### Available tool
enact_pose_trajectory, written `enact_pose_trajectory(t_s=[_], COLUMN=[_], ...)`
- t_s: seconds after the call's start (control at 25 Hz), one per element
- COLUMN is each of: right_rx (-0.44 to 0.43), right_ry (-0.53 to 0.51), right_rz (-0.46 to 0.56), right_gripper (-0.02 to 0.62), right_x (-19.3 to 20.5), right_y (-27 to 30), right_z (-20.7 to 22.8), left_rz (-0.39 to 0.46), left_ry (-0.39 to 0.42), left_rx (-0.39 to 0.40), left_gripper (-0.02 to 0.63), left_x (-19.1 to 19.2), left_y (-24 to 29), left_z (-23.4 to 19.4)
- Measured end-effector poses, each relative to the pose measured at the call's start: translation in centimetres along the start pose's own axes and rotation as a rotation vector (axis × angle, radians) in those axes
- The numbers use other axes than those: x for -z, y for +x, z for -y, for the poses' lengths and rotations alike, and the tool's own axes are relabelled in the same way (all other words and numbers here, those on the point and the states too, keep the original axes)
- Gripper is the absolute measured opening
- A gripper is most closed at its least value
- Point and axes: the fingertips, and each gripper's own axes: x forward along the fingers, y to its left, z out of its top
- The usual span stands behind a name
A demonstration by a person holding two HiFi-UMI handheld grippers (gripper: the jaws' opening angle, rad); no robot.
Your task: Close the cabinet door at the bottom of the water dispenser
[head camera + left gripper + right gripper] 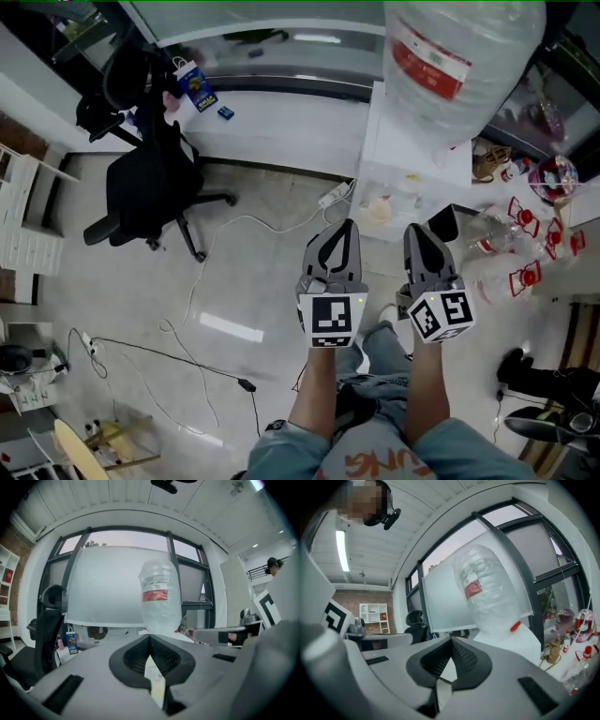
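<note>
Left tongs (pixel 348 225), right tongs (pixel 418 229) closed, empty; water dispenser (pixel 412 155) ahead; office chair (pixel 150 187) left.

White water dispenser (pixel 412 155) seen from above, w/ big clear bottle (pixel 464 56) on top. Its bottom door can't be made out from this angle. Left gripper (pixel 348 226) & right gripper (pixel 416 231) are side by side just in front of dispenser, tips toward it. Both prs of jaws look together, nothing btwn. Black office chair (pixel 150 187) is well apart, to dispenser's left. White power strip (pixel 333 197) lies on floor near its left front corner, cable (pixel 202 272) trailing away. Red-topped clear bottles (pixel 525 220) sit just right of dispenser.
</note>
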Motion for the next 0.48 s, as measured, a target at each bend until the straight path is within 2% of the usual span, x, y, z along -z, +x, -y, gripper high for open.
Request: enact_pose_trajectory(t_s=[0.16,0.48], right_rx=[-0.062,-0.06], right_ry=[-0.113,-0.275], right_rz=[0.039,0.065], right_gripper=[0.028,0.029], right_x=[-4.8,-9.4], right_y=[0.0,-0.4], right_z=[-3.0,-5.7], left_rz=[0.053,0.145], left_ry=[-0.01,0.026], left_rx=[-0.046,-0.066], left_gripper=[0.008,0.008], left_x=[-4.1,-8.7], left_y=[-2.0,-4.2], left_z=[-1.1,-2.9])
